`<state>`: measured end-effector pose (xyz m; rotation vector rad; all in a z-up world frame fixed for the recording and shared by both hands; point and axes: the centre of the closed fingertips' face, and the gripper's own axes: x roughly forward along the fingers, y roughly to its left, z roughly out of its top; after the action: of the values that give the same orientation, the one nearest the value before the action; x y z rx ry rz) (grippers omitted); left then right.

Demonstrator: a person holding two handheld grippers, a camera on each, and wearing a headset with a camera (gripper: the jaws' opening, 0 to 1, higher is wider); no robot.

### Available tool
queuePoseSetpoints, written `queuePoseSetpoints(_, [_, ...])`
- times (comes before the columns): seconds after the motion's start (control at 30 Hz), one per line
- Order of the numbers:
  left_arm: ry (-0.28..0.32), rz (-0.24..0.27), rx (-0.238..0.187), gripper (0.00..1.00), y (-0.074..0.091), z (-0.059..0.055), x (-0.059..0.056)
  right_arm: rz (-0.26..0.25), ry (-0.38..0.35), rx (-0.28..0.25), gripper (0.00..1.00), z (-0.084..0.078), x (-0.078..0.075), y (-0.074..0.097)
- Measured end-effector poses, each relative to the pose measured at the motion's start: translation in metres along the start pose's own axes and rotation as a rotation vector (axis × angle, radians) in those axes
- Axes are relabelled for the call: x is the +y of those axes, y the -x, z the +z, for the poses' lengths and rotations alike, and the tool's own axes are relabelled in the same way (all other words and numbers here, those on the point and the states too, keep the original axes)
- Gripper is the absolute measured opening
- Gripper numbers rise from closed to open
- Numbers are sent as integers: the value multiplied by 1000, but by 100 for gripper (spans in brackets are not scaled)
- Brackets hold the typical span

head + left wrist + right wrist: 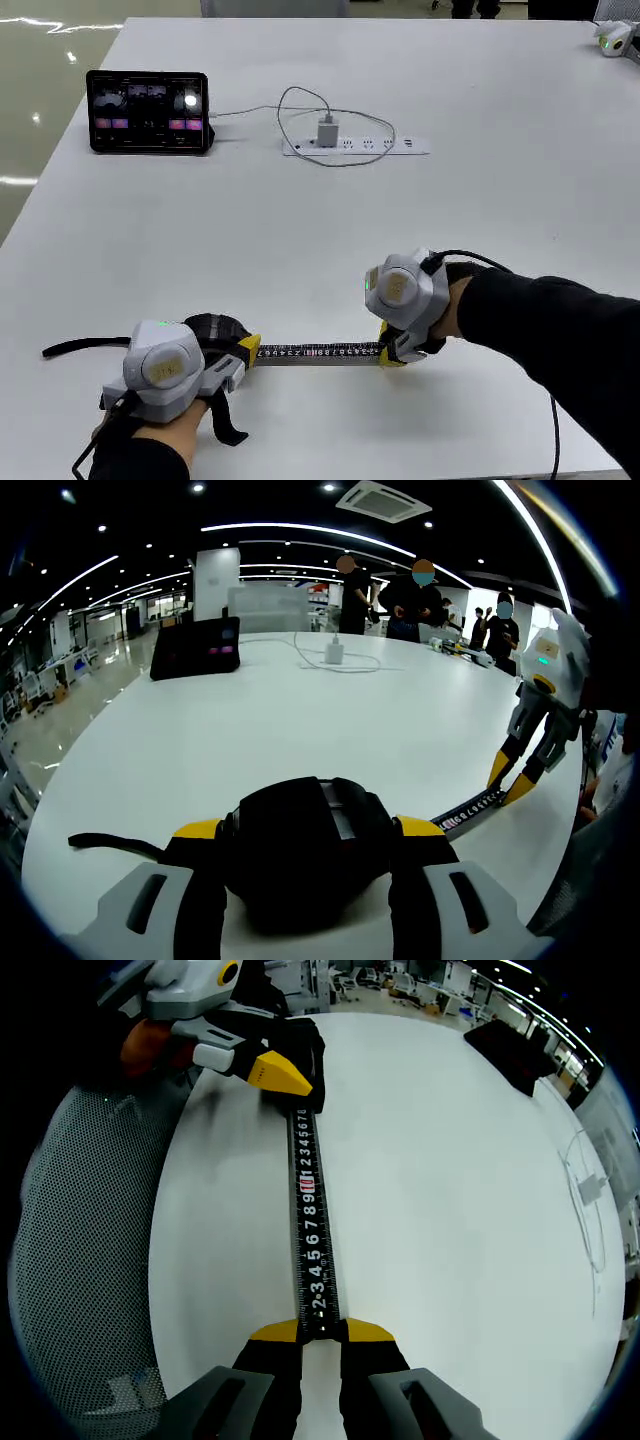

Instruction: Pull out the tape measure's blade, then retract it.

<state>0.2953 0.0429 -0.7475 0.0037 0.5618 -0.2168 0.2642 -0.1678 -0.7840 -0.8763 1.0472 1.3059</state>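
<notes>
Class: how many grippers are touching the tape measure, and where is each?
2. The left gripper clamps the black case at the near left; the right gripper pinches the blade's end to its right.

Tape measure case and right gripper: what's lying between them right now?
Just the pulled-out blade, running straight from the case to the right gripper over bare white table; the right gripper view and head view both show it.

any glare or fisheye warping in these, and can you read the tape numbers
Head view: sharp, with glare streaks on the glossy floor. Left gripper view: fisheye bows the white table and ceiling light strips; the black tape measure case sits dark, up close. Right gripper view: numbers on the extended tape blade read clearly.
</notes>
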Motion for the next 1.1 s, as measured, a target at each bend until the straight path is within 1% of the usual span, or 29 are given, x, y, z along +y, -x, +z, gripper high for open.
queuePoseSetpoints(0.1, [-1,0,0,61,0,0,0,-1,5,0,10,1,0,-1])
queuePoseSetpoints(0.17, [0,0,0,61,0,0,0,1,28,-2,10,3,1,-1])
queuePoseSetpoints(0.27, [1,-1,-1,61,0,0,0,0,18,-3,10,4,0,-2])
queuePoseSetpoints(0.33, [1,-1,-1,61,0,0,0,-1,32,-1,10,6,1,-2])
queuePoseSetpoints(0.67, [0,-1,-1,61,-1,0,0,5,11,6,10,11,0,-4])
queuePoseSetpoints(0.73, [0,-1,-1,61,-1,0,0,3,-18,11,10,12,0,-4])
queuePoseSetpoints(0.87, [1,-1,-1,61,-1,0,0,4,4,19,10,13,1,-5])
queuePoseSetpoints(1.1, [1,-2,0,61,0,0,0,5,-10,17,10,15,1,-6])
